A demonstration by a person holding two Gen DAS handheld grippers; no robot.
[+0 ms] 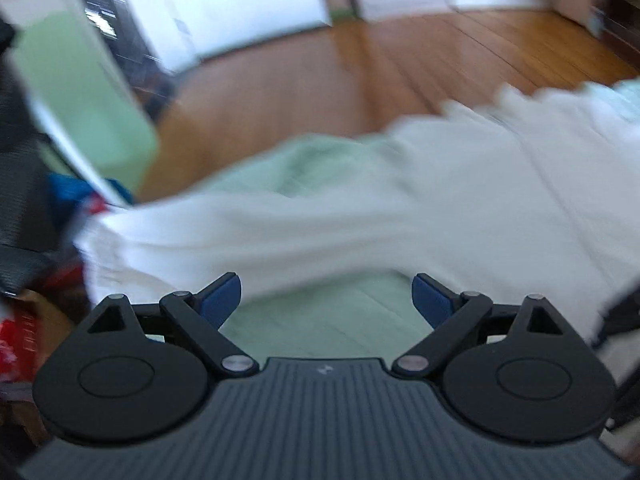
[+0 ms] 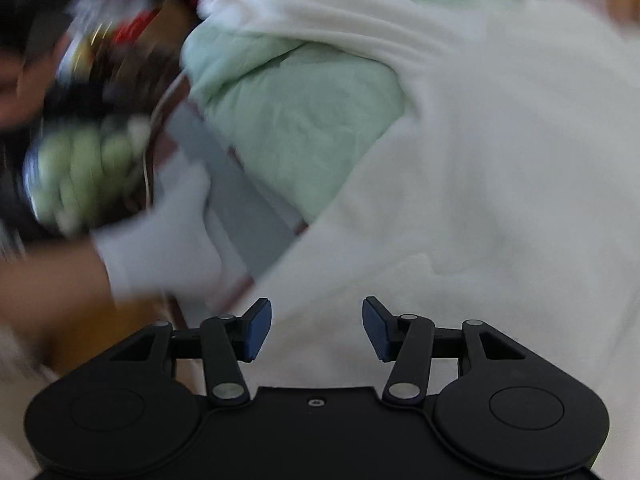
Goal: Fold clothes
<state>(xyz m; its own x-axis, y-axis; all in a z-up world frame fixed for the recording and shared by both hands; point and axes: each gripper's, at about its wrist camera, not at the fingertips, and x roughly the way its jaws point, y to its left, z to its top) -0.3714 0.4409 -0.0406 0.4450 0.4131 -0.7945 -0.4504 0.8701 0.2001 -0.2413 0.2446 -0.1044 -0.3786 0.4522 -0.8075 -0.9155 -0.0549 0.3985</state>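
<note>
Honestly both frames are blurry, but the white garment point(image 1: 460, 200) lies rumpled over a pale green sheet point(image 1: 320, 320). Left gripper point(image 1: 326, 300) and right gripper point(image 2: 317, 328) both hover spread, pinching nothing, probably hunting an edge.

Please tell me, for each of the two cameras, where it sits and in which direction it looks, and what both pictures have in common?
Left wrist: sits on the left gripper, looks forward over a white garment on a pale green cloth, toward a wooden floor. Only its own open fingers show.
Right wrist: sits on the right gripper, looks down on the white garment and green cloth. Its open fingers and a white-gloved hand show.
Shared: the white garment on the green cloth; both pictures are blurred.
</note>
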